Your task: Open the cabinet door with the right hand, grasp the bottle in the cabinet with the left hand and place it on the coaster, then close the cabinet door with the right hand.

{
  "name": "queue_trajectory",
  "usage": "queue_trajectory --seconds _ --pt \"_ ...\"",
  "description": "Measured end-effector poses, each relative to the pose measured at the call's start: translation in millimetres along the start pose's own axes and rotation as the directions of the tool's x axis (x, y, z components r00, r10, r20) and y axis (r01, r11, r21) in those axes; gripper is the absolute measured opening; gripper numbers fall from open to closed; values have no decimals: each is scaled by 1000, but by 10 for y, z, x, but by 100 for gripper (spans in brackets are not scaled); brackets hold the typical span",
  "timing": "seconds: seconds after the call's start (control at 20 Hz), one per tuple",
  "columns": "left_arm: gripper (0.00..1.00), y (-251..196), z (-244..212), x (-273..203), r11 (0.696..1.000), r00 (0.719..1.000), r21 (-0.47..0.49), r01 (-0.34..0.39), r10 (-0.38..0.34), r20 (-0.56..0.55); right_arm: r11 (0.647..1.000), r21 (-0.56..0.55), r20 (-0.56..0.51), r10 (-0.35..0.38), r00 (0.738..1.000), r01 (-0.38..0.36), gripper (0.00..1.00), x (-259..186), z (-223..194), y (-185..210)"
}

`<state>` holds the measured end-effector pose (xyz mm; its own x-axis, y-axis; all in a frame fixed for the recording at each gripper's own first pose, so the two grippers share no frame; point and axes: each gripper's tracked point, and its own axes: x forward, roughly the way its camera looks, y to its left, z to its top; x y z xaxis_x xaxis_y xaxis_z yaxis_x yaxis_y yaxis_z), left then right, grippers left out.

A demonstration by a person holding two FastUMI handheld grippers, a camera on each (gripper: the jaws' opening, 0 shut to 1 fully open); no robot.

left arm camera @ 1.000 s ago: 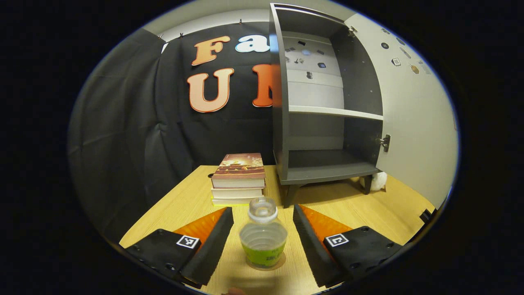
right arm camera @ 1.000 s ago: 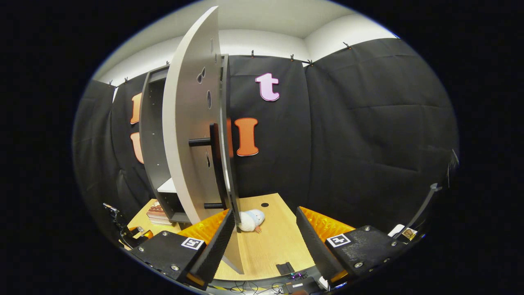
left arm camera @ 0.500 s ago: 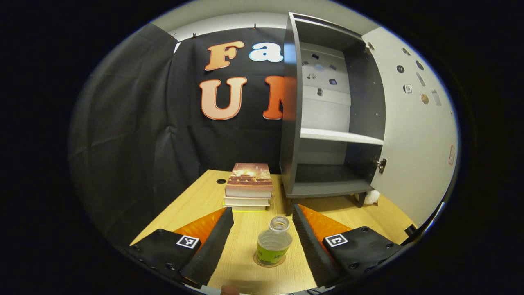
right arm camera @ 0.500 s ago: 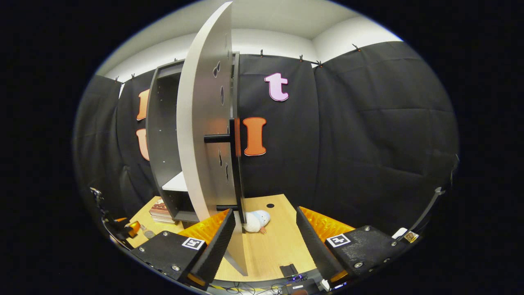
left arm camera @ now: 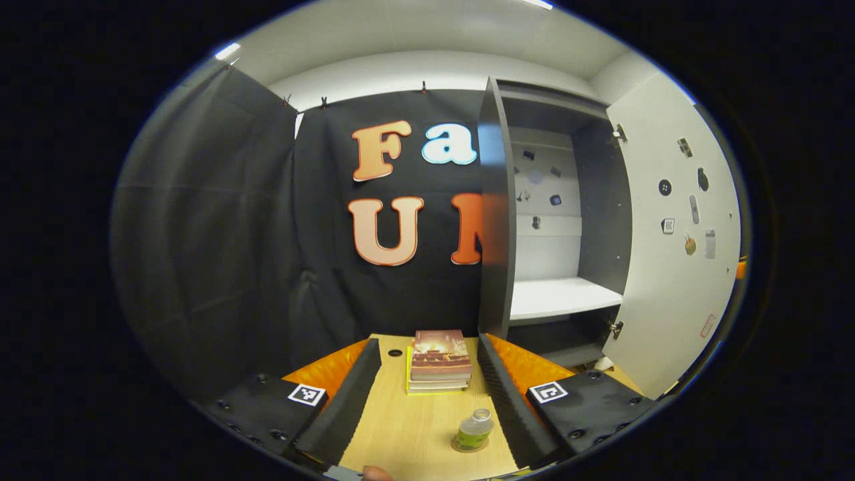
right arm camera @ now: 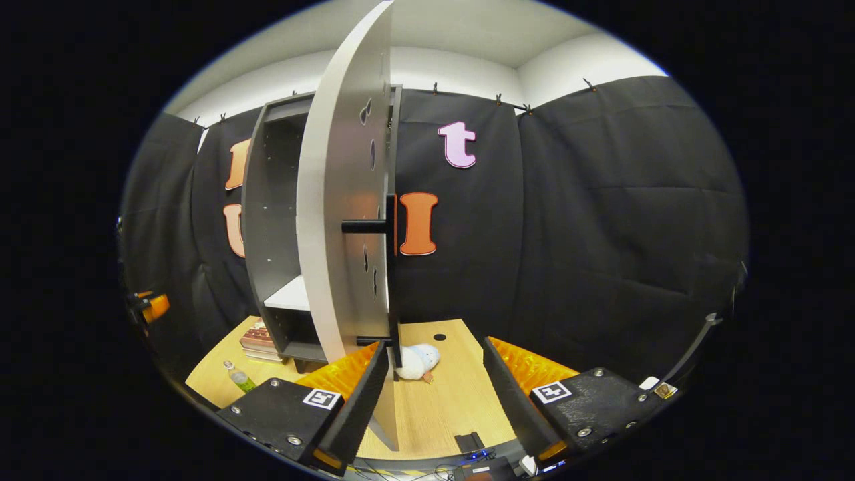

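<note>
In the left gripper view, the left gripper [left arm camera: 427, 394] has its two fingers spread apart with nothing between them. The small clear plastic bottle with a green label [left arm camera: 473, 431] stands upright on the round brown coaster [left arm camera: 469, 446], low between the fingers and just beside the right-hand one, apart from it. Beyond the fingertips a short stack of books [left arm camera: 438, 359] lies on the light wooden table [left arm camera: 407, 427], and ahead and to the right of the fingers rises the tall dark grey cabinet [left arm camera: 497, 220] with its white shelf, its inside bare of the bottle. The cabinet's white door [left arm camera: 668, 267] is swung wide at the far right, small stickers on its inner face. In the right gripper view, the right gripper [right arm camera: 434, 394] also has its fingers apart, gripping nothing. The door's lower edge [right arm camera: 384, 401] comes down just beside its left finger; whether they touch cannot be told. The door's black bar handle [right arm camera: 389, 267] stands above and ahead of that finger, clear of both. A small white plush toy [right arm camera: 417, 361] lies on the table just ahead of the fingertips. Far off to the left of this gripper, the bottle [right arm camera: 239, 378] stands on the table near the books [right arm camera: 257, 342].
</note>
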<state>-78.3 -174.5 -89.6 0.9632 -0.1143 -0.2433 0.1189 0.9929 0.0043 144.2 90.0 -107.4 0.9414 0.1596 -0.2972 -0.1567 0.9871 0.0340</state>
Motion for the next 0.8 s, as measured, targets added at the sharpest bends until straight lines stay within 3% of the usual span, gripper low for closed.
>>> queue_trajectory --seconds 0.2,0.35,0.8 --pt "95 167 406 -124 1000 1000 12 8 -8 10 999 -17 0 36 999 -36 89 -4 9 123" --pt "95 257 589 -165 999 999 -35 34 -34 16 996 -19 1 82 997 -82 89 1 8 280" --pt "95 693 716 -87 997 999 -65 51 -50 7 976 8 14 219 976 -219 89 61 30 754"
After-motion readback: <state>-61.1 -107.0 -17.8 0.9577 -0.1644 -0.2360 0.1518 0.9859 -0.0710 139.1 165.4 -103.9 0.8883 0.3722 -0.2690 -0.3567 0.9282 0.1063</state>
